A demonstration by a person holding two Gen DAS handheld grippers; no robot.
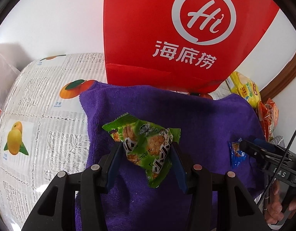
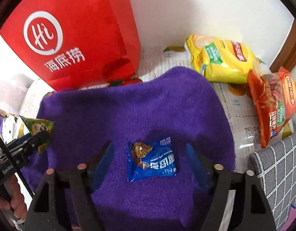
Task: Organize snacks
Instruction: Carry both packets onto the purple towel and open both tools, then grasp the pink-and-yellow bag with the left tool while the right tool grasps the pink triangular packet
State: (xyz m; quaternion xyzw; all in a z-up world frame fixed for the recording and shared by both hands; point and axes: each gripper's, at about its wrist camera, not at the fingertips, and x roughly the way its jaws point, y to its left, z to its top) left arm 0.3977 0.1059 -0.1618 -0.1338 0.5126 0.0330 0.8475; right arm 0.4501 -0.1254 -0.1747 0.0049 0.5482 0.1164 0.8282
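Green snack packet (image 1: 146,150) sits clamped in my left gripper (image 1: 146,154) above the purple towel (image 1: 196,115). From my right wrist, my right gripper (image 2: 150,154) gapes wide around the blue cookie packet (image 2: 151,159) lying on that towel.

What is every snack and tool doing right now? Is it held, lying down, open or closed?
Left tool: shut on the green snack.
Green snack: sealed, held, lifted over the purple towel.
Right tool: open, straddling the blue cookie pack without touching it.
Blue cookie pack: sealed, lying flat on the towel.
Yellow chip bag: sealed, lying on the table.
Orange bag: sealed, beside the yellow one.
Red bag: standing upright.
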